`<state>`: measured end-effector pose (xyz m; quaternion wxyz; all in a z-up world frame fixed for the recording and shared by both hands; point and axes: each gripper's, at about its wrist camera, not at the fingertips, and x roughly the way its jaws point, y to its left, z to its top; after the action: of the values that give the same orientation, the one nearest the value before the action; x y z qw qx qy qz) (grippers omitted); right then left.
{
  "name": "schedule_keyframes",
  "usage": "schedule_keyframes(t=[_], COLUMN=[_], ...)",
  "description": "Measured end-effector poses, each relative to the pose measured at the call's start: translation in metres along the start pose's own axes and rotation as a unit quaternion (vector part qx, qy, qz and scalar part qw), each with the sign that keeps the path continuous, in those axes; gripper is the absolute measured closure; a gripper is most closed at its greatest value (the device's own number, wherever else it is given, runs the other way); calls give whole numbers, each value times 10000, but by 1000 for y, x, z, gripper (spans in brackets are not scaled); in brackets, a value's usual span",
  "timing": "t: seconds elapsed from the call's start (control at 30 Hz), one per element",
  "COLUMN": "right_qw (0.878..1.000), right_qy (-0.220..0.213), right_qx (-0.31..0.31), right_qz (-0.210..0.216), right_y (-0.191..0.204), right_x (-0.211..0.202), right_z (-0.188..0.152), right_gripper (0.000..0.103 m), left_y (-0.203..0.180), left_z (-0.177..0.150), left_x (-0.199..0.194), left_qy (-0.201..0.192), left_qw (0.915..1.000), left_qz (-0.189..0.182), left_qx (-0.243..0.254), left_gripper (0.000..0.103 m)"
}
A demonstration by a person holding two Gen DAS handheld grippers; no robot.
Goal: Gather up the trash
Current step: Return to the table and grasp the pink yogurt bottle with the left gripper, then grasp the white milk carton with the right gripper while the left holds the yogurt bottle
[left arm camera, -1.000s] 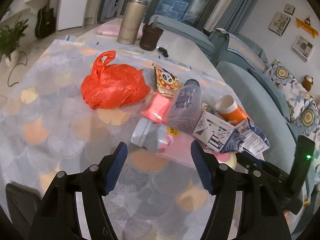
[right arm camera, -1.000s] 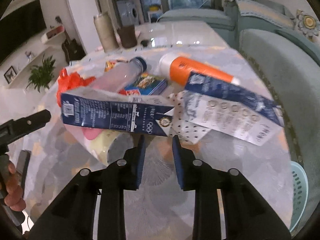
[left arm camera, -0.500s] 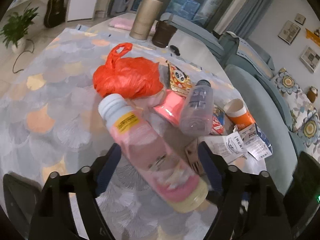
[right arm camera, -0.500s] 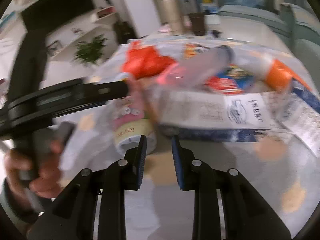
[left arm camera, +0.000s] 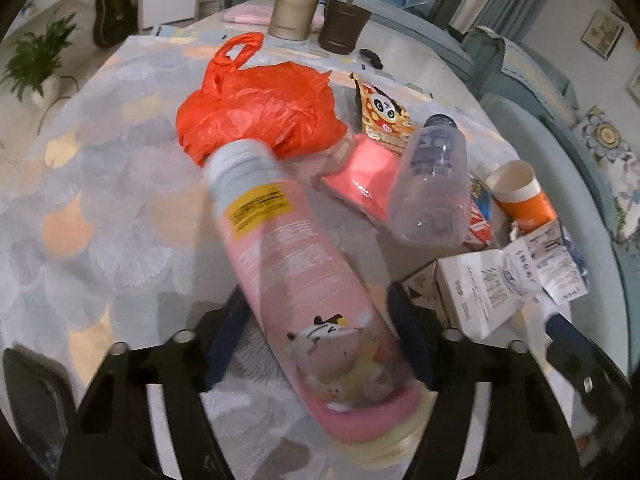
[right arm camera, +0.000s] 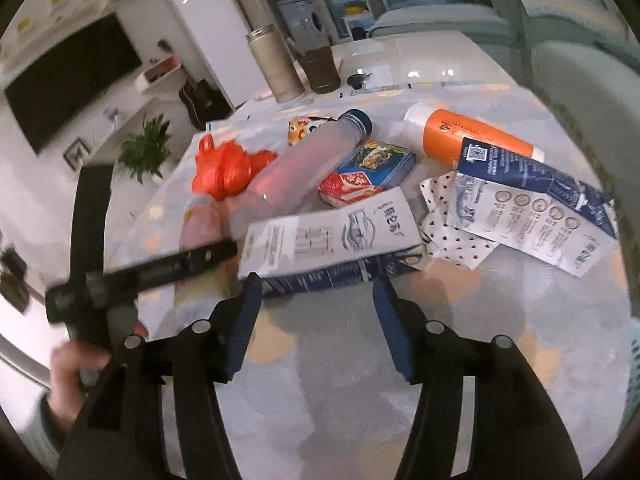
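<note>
A pink milk-drink bottle [left arm camera: 304, 280] with a white cap stands tilted between the fingers of my left gripper [left arm camera: 316, 300]. The jaws are closing and both blue pads touch its sides. From the right wrist the same bottle [right arm camera: 200, 220] shows behind that gripper's black finger. My right gripper [right arm camera: 316, 284] is opening with nothing between its pads. A white and blue milk carton [right arm camera: 332, 240] lies on the table just past its fingertips. More trash lies around: an orange plastic bag [left arm camera: 260, 116], a clear bottle [left arm camera: 432, 188], an orange paper cup [right arm camera: 468, 136], a flattened blue carton [right arm camera: 540, 200] and a snack box [right arm camera: 368, 172].
The patterned tablecloth [left arm camera: 100, 200] covers a round table. A tall beige flask [left arm camera: 296, 0] and a brown cup [left arm camera: 344, 24] stand at the far edge. A blue-grey sofa [right arm camera: 580, 80] runs along the right side. A person's hand [right arm camera: 76, 364] grips the left tool's handle.
The left jaws have closed in on the pink bottle, which lay flat among the cartons a second ago. The right gripper has let go of the milk carton and its jaws now stand apart.
</note>
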<state>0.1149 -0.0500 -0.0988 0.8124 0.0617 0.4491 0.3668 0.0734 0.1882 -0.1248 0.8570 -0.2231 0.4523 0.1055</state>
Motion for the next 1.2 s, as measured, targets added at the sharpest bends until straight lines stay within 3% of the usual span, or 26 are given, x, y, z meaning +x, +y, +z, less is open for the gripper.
schedule_keyframes(t=[0.07,0.33,0.47,0.7,0.8,0.97,1.1,1.2], right_qw=[9994,9890,9811,9772,9812,9890,9846,9892], right_qy=[171,441,495,650,715,840,913,850], right_qx=[273,1339,1717,1063,818,-310,-912,-694], right_qz=[-92,-454,-738,-1717,-1595,-1178,-1178,-974], right_y=[-4,-24,-21,9,17,25,19,9], right_x=[11,43,59,85,80,48,25,17], right_z=[4,42,55,38,31,14,-4,-10], right_gripper=[29,27,16,19,22,52,55,55], left_y=[10,27,25,29,26,20,13,7], left_z=[-3,-10,-12,-13,-13,-15,-16,-15], left_x=[-5,-13,-13,-14,-15,-17,-20,-19], left_qy=[73,261,223,188,183,171,91,25], left_qw=[9998,9984,9984,9979,9982,9985,9986,9984], left_qz=[-204,-501,-510,-613,-556,-477,-371,-271], left_qx=[-40,-26,26,18,98,222,379,492], left_gripper=[48,52,52,52,51,52,52,47])
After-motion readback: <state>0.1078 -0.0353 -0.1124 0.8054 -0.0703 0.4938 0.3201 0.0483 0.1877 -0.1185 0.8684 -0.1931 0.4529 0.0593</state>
